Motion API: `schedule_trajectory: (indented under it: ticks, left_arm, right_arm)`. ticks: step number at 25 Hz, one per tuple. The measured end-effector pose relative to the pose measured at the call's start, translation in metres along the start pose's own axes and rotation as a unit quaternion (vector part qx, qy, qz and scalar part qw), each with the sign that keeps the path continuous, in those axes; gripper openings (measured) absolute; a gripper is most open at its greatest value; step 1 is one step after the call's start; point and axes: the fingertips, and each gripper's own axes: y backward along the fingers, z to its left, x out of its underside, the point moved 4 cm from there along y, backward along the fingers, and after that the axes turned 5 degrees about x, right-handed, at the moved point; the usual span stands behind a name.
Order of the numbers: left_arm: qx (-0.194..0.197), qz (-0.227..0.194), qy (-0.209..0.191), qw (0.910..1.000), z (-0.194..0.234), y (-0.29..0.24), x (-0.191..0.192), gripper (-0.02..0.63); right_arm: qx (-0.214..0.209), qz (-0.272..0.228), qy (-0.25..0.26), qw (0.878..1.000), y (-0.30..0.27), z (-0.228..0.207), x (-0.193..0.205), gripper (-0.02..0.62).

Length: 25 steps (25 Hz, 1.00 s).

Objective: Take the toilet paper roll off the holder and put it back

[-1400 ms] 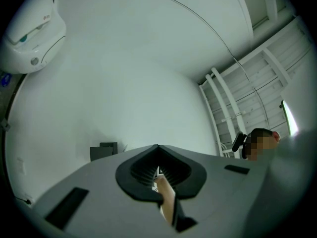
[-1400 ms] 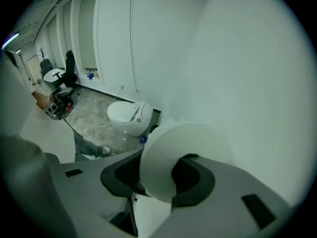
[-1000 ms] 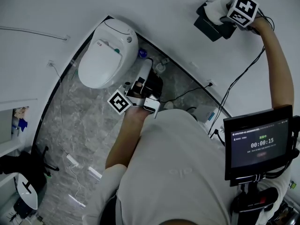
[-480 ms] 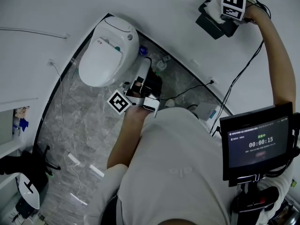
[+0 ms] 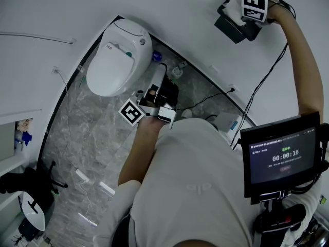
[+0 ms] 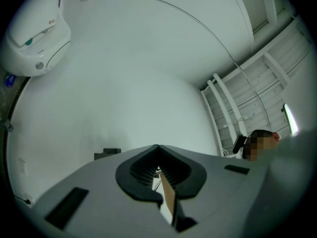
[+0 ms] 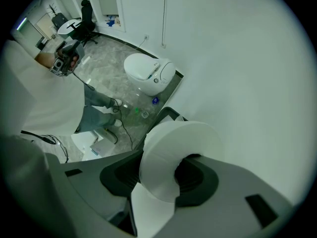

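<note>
View down over a person in a white shirt (image 5: 195,184), one gripper in each hand. Right arm stretched up to a black holder (image 5: 232,31) fixed on the white wall (image 5: 180,9), with the right gripper (image 5: 240,13) right at the holder's top edge. Jaws of that gripper held wide and clamped on the toilet paper roll (image 7: 171,143), one pad on each side, a loose tail of paper trailing back between them. Roll just in front of the holder; seated on it or not, impossible to tell. Left gripper (image 6: 157,148) low at the person's front, above the grey marble floor (image 5: 87,133), jaws closed together at the tips. White toilet (image 5: 115,60) at the foot of the wall, well apart from the holder. Small screen (image 5: 281,158) at the person's right side.
</note>
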Motion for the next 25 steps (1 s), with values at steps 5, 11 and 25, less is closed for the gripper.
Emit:
schedule_trajectory:
  ticks: [5,11,25]
  left_arm:
    - [-0.002,0.0,0.0,1.0,0.002,0.0,0.003,0.005]
    - [-0.001,0.002,0.004,1.0,0.003,-0.002,0.003,0.005]
    - [-0.002,0.035,0.025,0.9991,0.016,-0.015,0.008,0.005]
  right_arm:
    - [0.009,-0.006,0.0,1.0,0.0,0.001,0.005,0.181]
    - [0.02,-0.012,-0.005,1.0,0.0,0.0,0.008,0.189]
    - [0.083,-0.108,-0.048,0.989,0.044,-0.005,0.024,0.242]
